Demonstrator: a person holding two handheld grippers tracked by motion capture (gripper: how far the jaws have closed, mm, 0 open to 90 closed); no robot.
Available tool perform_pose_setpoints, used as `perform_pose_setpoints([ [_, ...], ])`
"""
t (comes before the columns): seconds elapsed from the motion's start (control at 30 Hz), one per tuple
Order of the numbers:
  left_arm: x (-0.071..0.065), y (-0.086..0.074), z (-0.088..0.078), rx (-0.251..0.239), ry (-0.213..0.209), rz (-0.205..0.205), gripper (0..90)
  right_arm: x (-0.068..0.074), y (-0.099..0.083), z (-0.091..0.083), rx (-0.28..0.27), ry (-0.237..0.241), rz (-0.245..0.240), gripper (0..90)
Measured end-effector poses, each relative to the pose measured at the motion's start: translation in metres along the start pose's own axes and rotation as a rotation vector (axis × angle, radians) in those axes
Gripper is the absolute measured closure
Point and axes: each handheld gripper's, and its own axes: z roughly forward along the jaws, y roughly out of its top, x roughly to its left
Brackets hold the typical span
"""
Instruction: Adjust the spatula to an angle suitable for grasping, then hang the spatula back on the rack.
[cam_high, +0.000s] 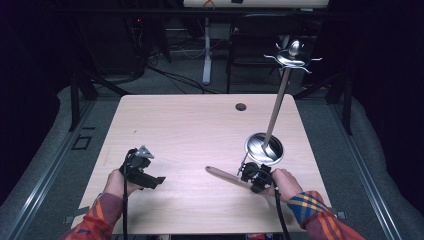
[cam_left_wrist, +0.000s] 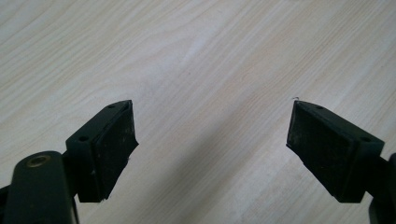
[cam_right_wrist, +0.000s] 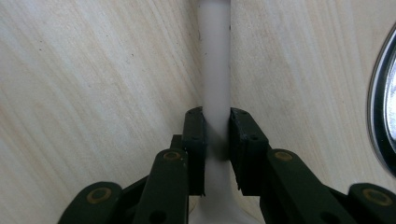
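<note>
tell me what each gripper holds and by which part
The right gripper clamps the pale wooden utensil by its straight handle; the left gripper is open over the table and holds nothing.

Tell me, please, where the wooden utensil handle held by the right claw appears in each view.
High view: the wooden handle lies lower centre, pointing left from the right claw.
Left gripper view: not in it.
Right gripper view: the handle runs up the centre, pinched between the jaws.
Shared landmark: the steel stand base, at the right edge.
</note>
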Motion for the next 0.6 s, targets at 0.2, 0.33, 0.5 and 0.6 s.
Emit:
perform_pose_setpoints([
  [0.2,-0.0001,0.001,0.0006,0.007,0.007,0.012,15.2,0.0001,0.0047,0.0016,0.033,-0.01,-0.004,76.9],
  [0.33,0.0007,0.0009,0.0001,0.005,0.011,0.008,15.2,-0.0005,0.0028,0.0013,0.019,-0.009,0.005,77.6],
  [0.5,0.0003,0.0016,0.0008,0.005,0.009,0.012,15.3,0.0001,-0.0004,0.0005,-0.008,-0.002,0.017,78.3],
  [0.6,0.0005,0.0016,0.0007,0.003,0.009,0.011,15.3,0.0013,-0.0012,-0.0018,-0.011,-0.002,0.017,78.4],
])
